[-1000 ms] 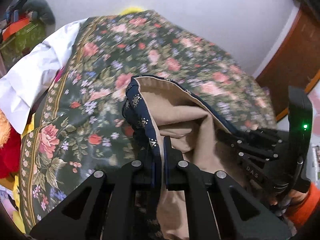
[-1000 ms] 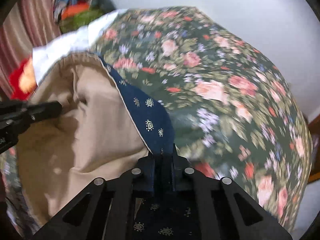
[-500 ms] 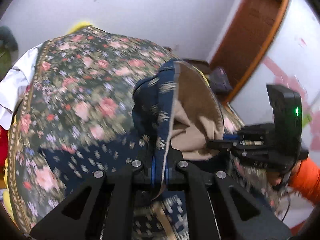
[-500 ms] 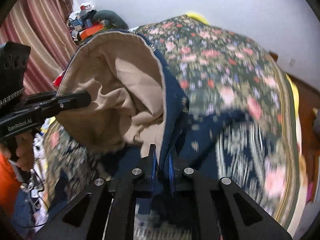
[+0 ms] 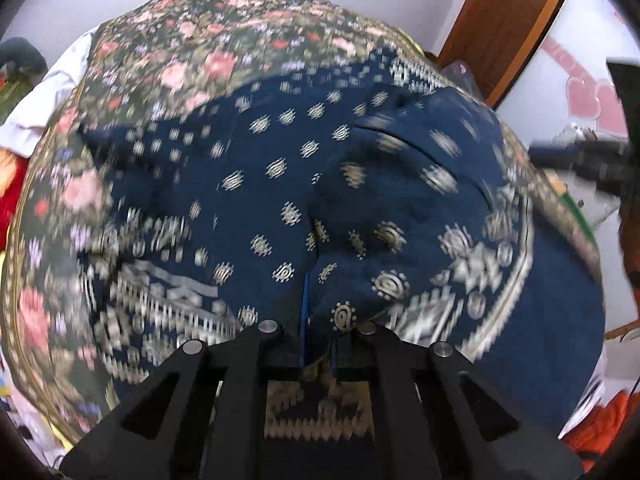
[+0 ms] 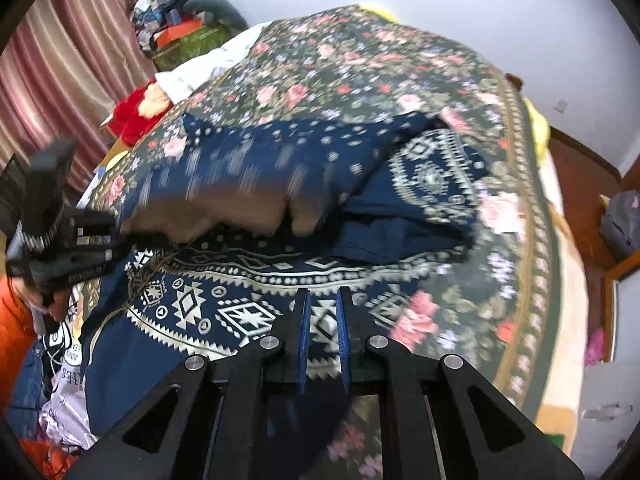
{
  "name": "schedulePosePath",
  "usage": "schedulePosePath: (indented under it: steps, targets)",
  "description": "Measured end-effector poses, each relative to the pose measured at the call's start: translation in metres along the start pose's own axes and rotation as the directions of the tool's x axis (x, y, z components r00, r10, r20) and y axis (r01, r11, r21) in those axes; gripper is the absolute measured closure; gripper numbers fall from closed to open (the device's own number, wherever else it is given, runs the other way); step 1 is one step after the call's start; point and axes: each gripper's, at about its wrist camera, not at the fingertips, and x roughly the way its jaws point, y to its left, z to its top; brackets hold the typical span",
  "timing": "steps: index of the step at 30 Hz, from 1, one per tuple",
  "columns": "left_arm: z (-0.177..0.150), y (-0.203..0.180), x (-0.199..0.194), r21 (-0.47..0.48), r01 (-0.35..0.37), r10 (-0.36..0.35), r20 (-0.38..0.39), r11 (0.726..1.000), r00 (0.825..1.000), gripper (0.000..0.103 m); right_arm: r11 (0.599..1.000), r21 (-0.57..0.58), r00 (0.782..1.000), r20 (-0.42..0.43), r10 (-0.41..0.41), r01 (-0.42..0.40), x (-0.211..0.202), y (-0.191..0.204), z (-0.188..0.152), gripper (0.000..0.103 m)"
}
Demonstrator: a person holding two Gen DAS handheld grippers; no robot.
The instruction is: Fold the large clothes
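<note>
A large navy garment [image 5: 280,184] with pale printed motifs lies spread across the floral bed cover [image 5: 192,64]. My left gripper [image 5: 320,332] is shut on a fold of it, and the cloth bulges over the right finger. In the right wrist view the garment [image 6: 280,160] is doubled over, with tan lining showing under the lifted fold. My right gripper [image 6: 322,320] is shut on the patterned hem, and navy cloth hangs below its fingers. The left gripper [image 6: 124,236] holds the fold's far left end. The right gripper [image 5: 560,156] shows only as a black blur at the right edge.
White cloth [image 6: 208,64] and a red plush [image 6: 132,116] lie along the bed's far left side. Loose clothes [image 6: 60,400] are piled at lower left near a person's orange sleeve [image 6: 16,320]. A striped curtain [image 6: 60,60], a wooden door [image 5: 500,28] and a grey bag [image 6: 624,220] flank the bed.
Both grippers swung the held edge over and apart. The tan lining that faced the cameras is now mostly turned under, and the navy printed side lies across the bed.
</note>
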Motion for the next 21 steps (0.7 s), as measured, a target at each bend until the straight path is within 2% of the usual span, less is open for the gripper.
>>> schedulePosePath:
  steps: [4, 8, 10, 11, 12, 15, 17, 21]
  targets:
    - [-0.025, 0.008, -0.013, -0.041, -0.013, 0.013, 0.003, 0.999, 1.0, 0.095, 0.999, 0.024, 0.999, 0.041, -0.03, 0.029, -0.017, -0.007, 0.014, 0.094]
    - [-0.033, 0.021, -0.033, -0.082, -0.017, 0.019, 0.021, 0.996, 1.0, 0.087, 0.999, 0.031, 0.997, 0.066, -0.039, 0.037, -0.023, -0.001, 0.032, 0.094]
    - [-0.036, 0.027, -0.047, -0.096, -0.032, 0.035, 0.03, 0.995, 0.999, 0.072, 0.999, 0.027, 0.997, 0.07, -0.03, 0.028, -0.021, 0.005, 0.04, 0.094]
    - [-0.036, 0.03, -0.05, -0.101, -0.043, 0.047, 0.037, 0.994, 0.998, 0.06, 1.0, 0.023, 0.997, 0.069, -0.022, 0.02, -0.017, 0.009, 0.044, 0.094]
    - [-0.038, 0.034, -0.055, -0.109, -0.059, 0.064, 0.048, 0.992, 0.997, 0.054, 1.0, 0.021, 0.998, 0.066, -0.015, 0.013, -0.013, 0.013, 0.047, 0.094]
    - [-0.041, 0.048, -0.065, -0.148, -0.084, 0.094, 0.063, 0.985, 0.994, 0.054, 1.0, 0.007, 0.999, 0.035, 0.016, -0.016, 0.009, 0.028, 0.052, 0.094]
    - [-0.038, 0.058, -0.067, -0.18, -0.102, 0.116, 0.07, 0.978, 0.991, 0.054, 0.999, -0.017, 0.999, -0.017, 0.027, -0.027, 0.032, 0.04, 0.053, 0.094]
    - [-0.019, 0.071, -0.065, -0.218, -0.092, 0.117, 0.104, 0.972, 0.988, 0.052, 0.997, -0.078, 0.994, -0.103, -0.018, 0.009, 0.071, 0.057, 0.049, 0.094]
